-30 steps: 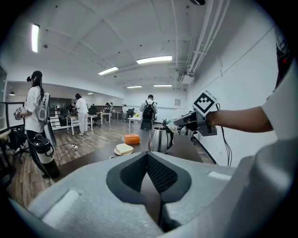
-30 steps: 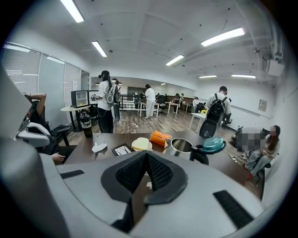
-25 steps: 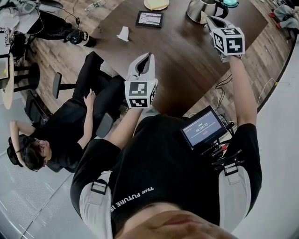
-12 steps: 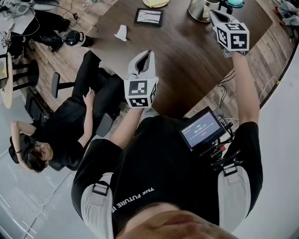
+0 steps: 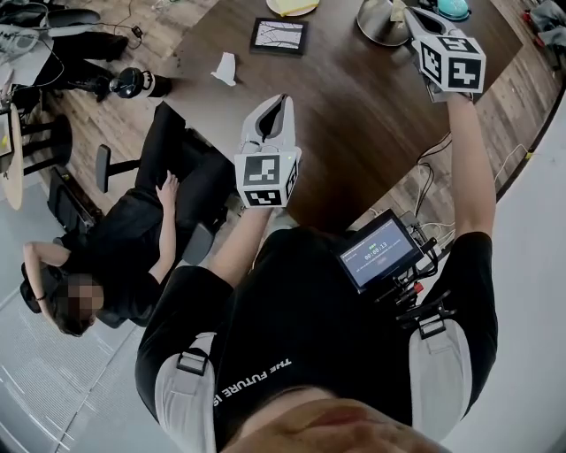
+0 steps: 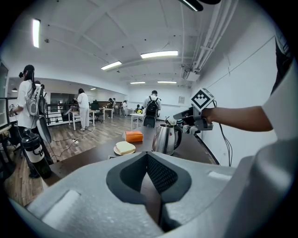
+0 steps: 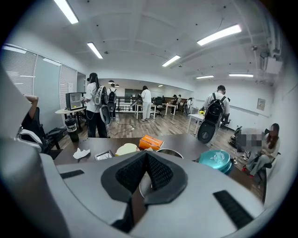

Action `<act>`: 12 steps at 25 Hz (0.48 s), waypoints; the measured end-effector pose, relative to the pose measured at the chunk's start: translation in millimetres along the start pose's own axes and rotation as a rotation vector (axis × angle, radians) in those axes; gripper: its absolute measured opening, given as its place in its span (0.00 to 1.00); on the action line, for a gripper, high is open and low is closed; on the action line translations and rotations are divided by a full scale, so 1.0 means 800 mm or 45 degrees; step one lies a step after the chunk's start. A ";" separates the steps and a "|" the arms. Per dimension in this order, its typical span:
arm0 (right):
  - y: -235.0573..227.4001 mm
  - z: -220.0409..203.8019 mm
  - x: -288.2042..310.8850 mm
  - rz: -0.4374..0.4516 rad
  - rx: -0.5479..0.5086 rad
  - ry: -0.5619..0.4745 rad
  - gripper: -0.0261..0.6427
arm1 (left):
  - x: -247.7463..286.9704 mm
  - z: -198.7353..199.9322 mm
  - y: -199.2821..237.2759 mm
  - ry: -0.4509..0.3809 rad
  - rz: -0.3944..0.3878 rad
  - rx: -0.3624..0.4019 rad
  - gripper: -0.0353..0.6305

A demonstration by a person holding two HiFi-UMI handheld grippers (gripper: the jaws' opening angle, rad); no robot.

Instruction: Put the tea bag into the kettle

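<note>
Right gripper (image 5: pixel 414 18): fingers clenched, seemingly on the pale tea bag (image 5: pixel 395 11), at the steel kettle (image 5: pixel 378 24) mouth, far side of the desk (image 5: pixel 354 106). Bag is light, limp and tearable; best pinched gently by a corner. Left gripper (image 6: pixel 147 155): fingers pressed together, empty.

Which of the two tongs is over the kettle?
The right tongs, with the tea bag above the kettle; the left tongs hang near the table edge.

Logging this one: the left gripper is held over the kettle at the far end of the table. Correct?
No: it is the right gripper that is held over the kettle at the far end of the table, as the left gripper view shows.
</note>
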State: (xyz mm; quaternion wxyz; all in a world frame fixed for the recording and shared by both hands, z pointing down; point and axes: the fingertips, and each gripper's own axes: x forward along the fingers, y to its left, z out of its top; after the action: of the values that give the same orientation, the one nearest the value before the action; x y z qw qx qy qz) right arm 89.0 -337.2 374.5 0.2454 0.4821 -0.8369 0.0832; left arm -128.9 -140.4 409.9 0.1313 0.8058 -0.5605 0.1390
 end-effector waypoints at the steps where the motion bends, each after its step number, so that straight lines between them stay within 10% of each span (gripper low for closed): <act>1: -0.003 0.003 -0.001 -0.004 0.004 -0.006 0.05 | 0.000 0.000 0.000 0.002 0.000 -0.001 0.06; 12: -0.041 0.061 -0.017 -0.064 0.022 -0.097 0.05 | 0.000 -0.002 -0.004 0.035 -0.009 -0.019 0.06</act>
State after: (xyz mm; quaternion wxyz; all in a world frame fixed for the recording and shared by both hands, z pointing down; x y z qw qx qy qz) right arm 106.6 -362.3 322.4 0.2113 0.5080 -0.8324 0.0660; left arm -126.4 -138.9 411.0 0.1456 0.8047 -0.5568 0.1454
